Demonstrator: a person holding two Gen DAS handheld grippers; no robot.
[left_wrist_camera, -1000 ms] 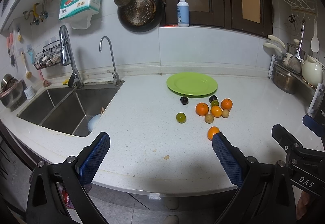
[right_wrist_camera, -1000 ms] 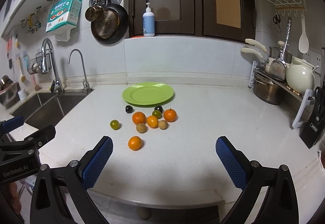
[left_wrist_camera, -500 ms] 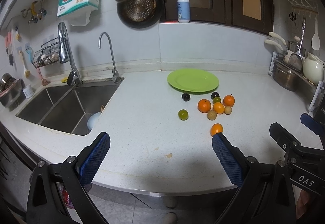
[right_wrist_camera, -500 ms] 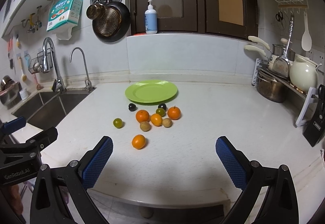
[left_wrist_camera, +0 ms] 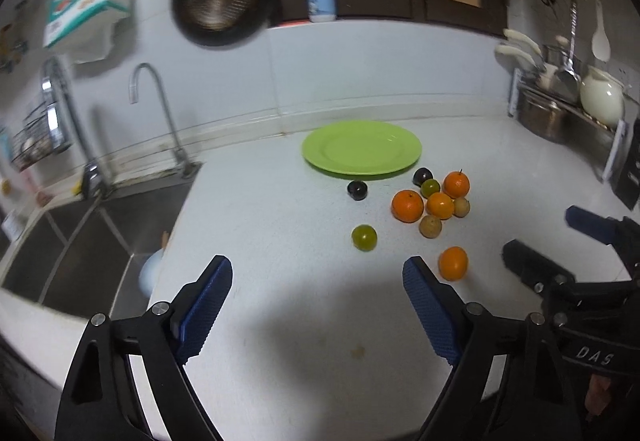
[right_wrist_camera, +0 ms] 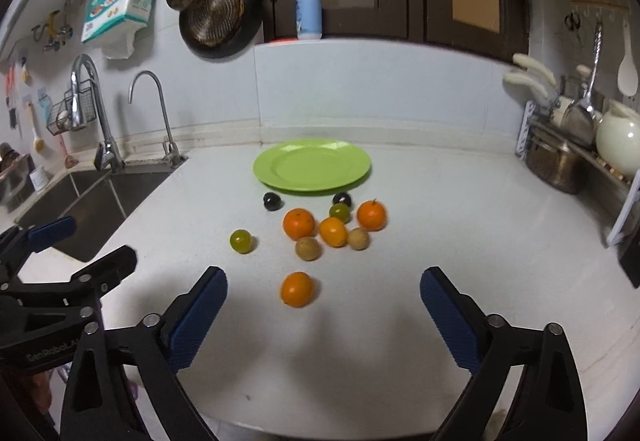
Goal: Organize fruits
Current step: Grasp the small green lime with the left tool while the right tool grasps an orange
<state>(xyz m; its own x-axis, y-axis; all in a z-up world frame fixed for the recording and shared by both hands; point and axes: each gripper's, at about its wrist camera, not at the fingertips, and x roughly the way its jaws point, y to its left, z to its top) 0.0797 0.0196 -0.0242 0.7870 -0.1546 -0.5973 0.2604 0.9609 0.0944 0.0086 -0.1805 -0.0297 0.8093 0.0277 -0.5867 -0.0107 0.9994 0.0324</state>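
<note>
A green plate [right_wrist_camera: 312,167] lies flat and empty on the white tabletop [right_wrist_camera: 460,241], near the back wall. Nine round fruits rest on the tabletop in front of it. Two dark plums [right_wrist_camera: 273,201] [right_wrist_camera: 342,199] sit just beside the plate's front rim. A cluster follows: three oranges [right_wrist_camera: 298,223] [right_wrist_camera: 371,215] [right_wrist_camera: 333,231], one green fruit [right_wrist_camera: 339,212] and two brown fruits [right_wrist_camera: 307,248] [right_wrist_camera: 358,239], closely packed. A second green fruit [right_wrist_camera: 240,241] lies apart to the left. A lone orange [right_wrist_camera: 297,289] lies nearest the camera, apart from the cluster.
</note>
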